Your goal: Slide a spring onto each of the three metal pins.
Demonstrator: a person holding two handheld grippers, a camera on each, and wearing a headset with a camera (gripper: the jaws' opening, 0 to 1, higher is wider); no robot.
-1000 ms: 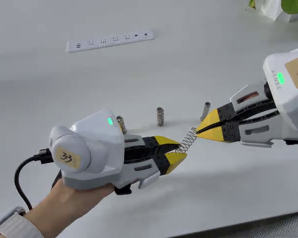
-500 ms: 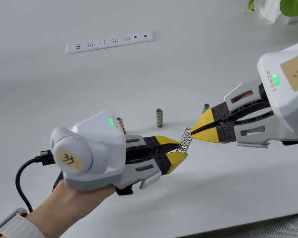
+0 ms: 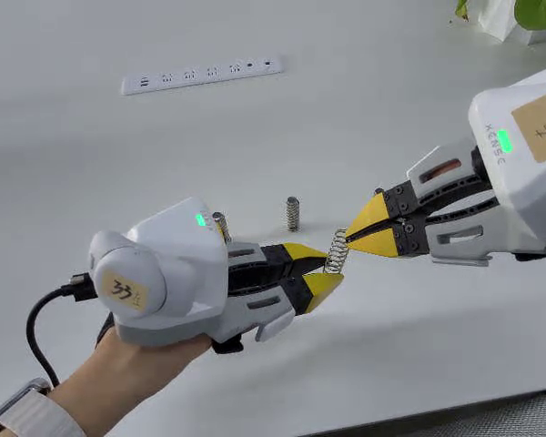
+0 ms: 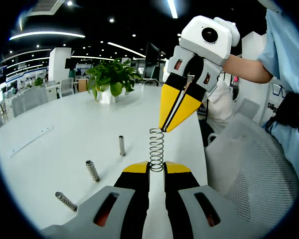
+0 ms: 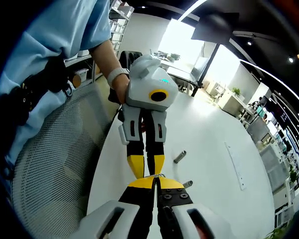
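A loose spring [image 3: 335, 251] hangs in the air between both grippers. My left gripper [image 3: 332, 271] is shut on its lower end, and my right gripper [image 3: 348, 238] is shut on its upper end. In the left gripper view the spring [image 4: 156, 149] rises upright from my left gripper [image 4: 156, 167] to the tip of the right gripper [image 4: 162, 129]. On the table behind stand a bare pin [image 4: 121, 145] and two pins with springs on them [image 4: 92, 171] [image 4: 66, 201]. In the head view the sprung pins [image 3: 293, 213] [image 3: 221, 225] show, and the bare pin is mostly hidden behind the right gripper.
A white power strip [image 3: 203, 76] lies at the far side of the white table [image 3: 91, 164]. A potted plant [image 3: 519, 11] stands at the far right corner. The table's near edge [image 3: 491, 405] runs along the bottom right, with a mesh chair [image 4: 249, 164] beyond it.
My right gripper has moved left and slightly up toward the left gripper. The spring between them, stretched and slanted before, is now shorter and stands more upright.
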